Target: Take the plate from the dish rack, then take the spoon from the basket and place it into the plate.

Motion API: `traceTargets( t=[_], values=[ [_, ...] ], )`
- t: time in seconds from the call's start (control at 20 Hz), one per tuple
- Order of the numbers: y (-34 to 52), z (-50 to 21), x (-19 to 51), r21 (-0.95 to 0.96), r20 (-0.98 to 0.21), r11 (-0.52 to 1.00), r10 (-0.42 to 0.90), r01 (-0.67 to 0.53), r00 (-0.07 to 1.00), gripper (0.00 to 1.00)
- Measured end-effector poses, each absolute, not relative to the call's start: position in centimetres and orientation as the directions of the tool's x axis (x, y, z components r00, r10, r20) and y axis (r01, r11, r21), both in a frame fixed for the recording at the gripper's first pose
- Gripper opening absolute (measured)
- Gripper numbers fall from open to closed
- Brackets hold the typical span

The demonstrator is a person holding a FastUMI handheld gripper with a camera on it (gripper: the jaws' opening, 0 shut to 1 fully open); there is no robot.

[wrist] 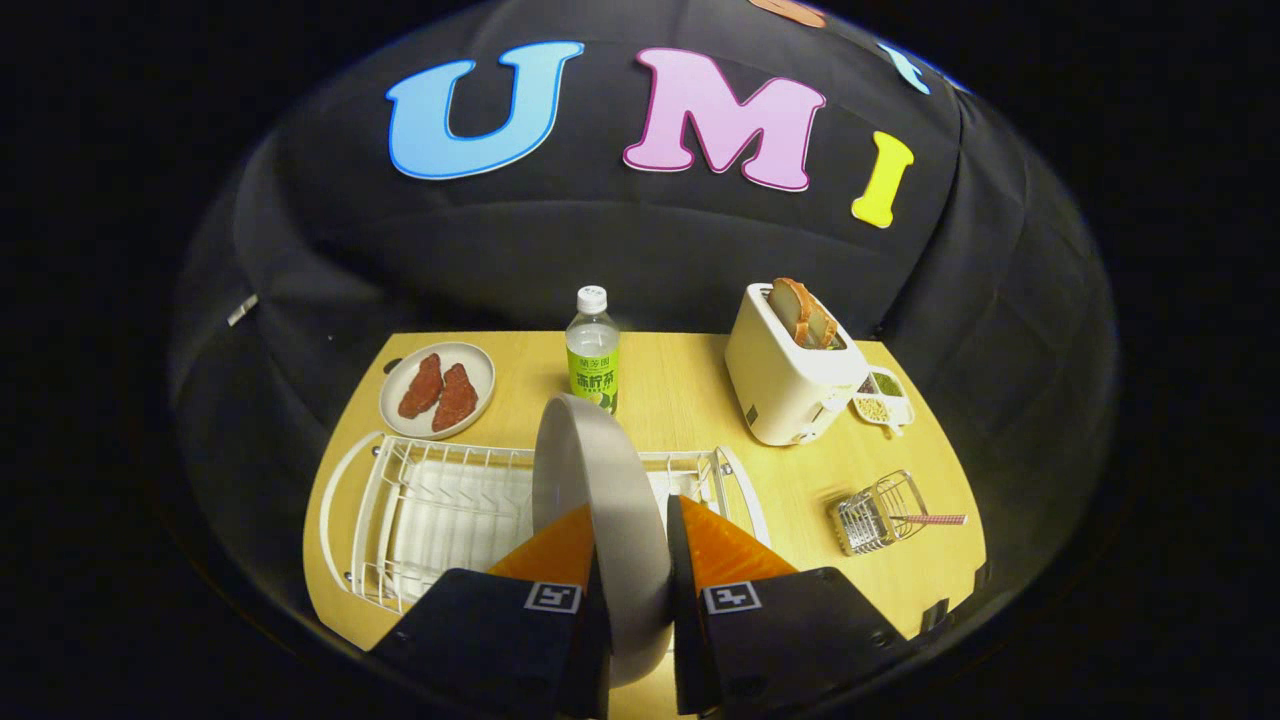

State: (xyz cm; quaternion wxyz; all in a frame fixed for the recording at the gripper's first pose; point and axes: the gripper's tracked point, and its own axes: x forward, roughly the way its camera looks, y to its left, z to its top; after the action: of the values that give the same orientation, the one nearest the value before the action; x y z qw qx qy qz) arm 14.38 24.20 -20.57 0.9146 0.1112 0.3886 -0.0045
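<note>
Grey plate (600,500) sits pinched in our tongs (630,560) above the dish rack (440,510); the spoon (930,519) waits in its basket (880,512).

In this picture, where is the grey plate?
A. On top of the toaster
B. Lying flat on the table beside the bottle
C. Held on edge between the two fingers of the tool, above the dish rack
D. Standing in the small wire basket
C: the plate stands on edge between the fingers of the tool, which press on it from both sides, with the white dish rack below and behind it.
</note>
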Motion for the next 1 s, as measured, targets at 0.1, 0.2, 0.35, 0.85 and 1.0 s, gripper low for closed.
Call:
traceTargets(
  t=[0.1, 0.2, 0.35, 0.85, 1.0],
  values=[
    [22.7, -20.2, 13.4, 0.253, -0.707, 0.962, 0.108, 0.107, 0.699, 0.30],
    [21.3, -19.8, 12.4, 0.303, -0.705, 0.945, 0.134, 0.125, 0.697, 0.29],
    [20.0, -19.1, 10.0, 0.390, -0.692, 0.914, 0.211, 0.112, 0.690, 0.28],
    [14.3, -21.0, 0.5, 0.503, -0.676, 0.864, 0.364, 0.040, 0.641, 0.28],
    [13.4, -21.5, -2.6, 0.547, -0.671, 0.836, 0.419, 0.027, 0.612, 0.29]
  ],
)
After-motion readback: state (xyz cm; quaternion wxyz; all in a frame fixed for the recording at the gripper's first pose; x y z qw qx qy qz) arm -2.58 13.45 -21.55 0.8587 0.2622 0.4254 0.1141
